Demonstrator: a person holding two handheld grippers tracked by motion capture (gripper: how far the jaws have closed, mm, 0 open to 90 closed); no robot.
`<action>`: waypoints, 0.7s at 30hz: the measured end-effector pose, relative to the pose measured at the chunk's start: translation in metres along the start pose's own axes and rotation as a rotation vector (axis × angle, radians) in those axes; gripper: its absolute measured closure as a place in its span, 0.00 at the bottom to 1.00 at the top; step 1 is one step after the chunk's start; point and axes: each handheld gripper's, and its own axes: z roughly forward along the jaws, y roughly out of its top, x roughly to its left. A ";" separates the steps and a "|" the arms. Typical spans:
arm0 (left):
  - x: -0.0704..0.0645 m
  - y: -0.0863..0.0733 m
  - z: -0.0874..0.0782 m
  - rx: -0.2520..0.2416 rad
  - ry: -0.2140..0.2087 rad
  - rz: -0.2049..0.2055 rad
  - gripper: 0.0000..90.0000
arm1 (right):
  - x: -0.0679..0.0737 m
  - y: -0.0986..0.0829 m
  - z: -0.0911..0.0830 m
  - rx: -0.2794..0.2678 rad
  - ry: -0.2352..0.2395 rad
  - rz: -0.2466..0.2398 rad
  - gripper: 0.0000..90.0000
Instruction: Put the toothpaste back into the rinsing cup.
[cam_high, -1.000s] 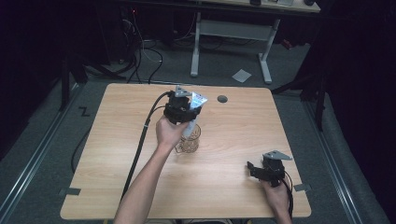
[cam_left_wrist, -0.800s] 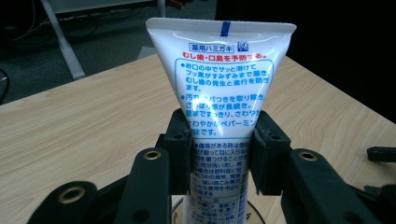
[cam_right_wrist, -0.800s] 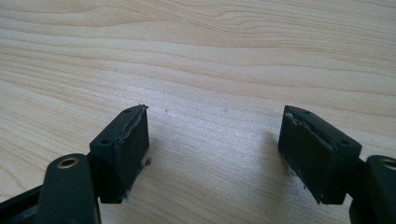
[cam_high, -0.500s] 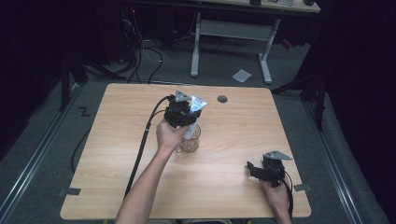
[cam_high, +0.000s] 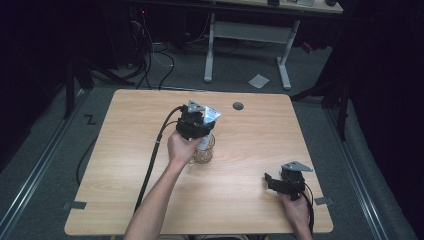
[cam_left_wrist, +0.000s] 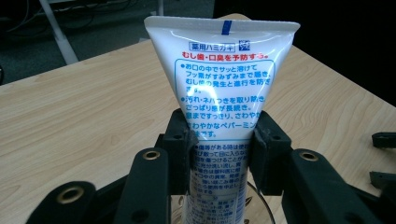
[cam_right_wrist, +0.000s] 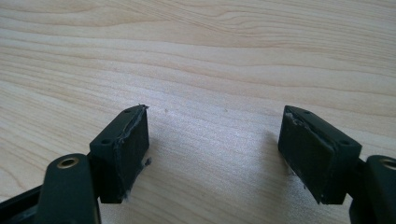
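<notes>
My left hand-held gripper (cam_left_wrist: 219, 140) pinches a white toothpaste tube (cam_left_wrist: 223, 79) upright, its lower end inside the glass mug (cam_high: 204, 152) mid-bench (cam_high: 125, 165). My right hand-held gripper (cam_right_wrist: 215, 154) rests spread wide on the bench, holding nothing. Against a second ago, nothing has visibly shifted.

White toothpaste tube (cam_left_wrist: 223, 93), blue and red Japanese print, upright, crimped end up, clamped at mid-body, lower end inside clear glass mug (cam_high: 204, 154) at table centre.
</notes>
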 end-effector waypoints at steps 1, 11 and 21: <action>-0.001 0.000 0.000 0.000 -0.004 0.002 0.71 | 0.000 0.000 0.000 0.000 0.000 0.000 0.27; -0.003 -0.005 -0.001 0.010 -0.003 0.015 0.71 | 0.000 0.000 0.000 0.000 0.000 0.000 0.27; 0.000 -0.010 -0.003 0.002 0.002 -0.001 0.71 | 0.000 0.000 0.000 0.000 0.000 0.000 0.27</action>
